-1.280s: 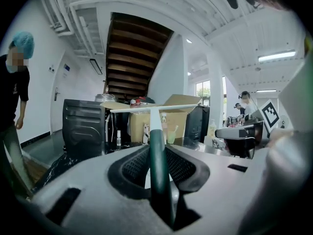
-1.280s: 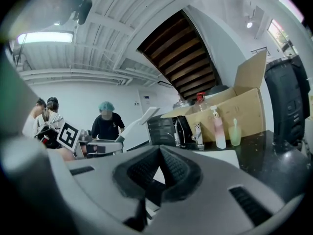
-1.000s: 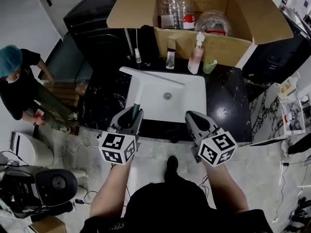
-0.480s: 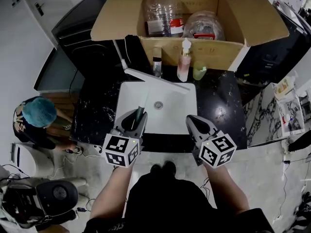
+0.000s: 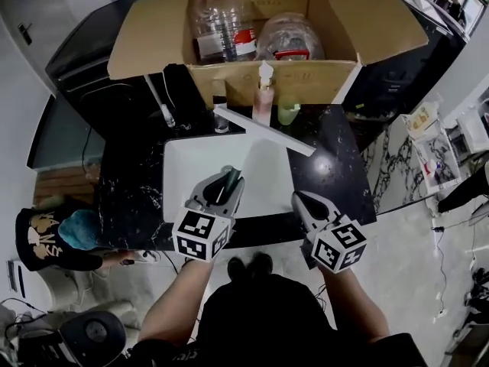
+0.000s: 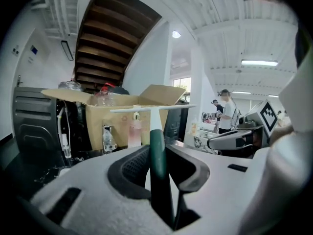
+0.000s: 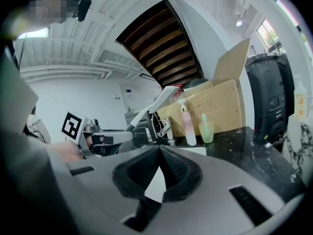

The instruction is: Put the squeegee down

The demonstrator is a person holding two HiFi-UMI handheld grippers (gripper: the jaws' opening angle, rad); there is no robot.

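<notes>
Down at our hands, we're keeping the left gripper (image 5: 226,189) clamped on the green handle of the squeegee (image 5: 263,131), jaws about half apart, with the right gripper (image 5: 306,202) pinched together and empty. Farther out, the blade's been swinging right, off the sink (image 5: 187,182) toward the black counter (image 5: 336,170), so it's still hanging midair, not down yet.

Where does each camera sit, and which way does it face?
Head view: on the person's head, facing down at the sink; arms, left gripper, right gripper show.
Left gripper view: on that gripper, facing the box; its jaws clamp the squeegee.
Right gripper view: on that gripper, jaws shut; both gripper views face the box.
</notes>
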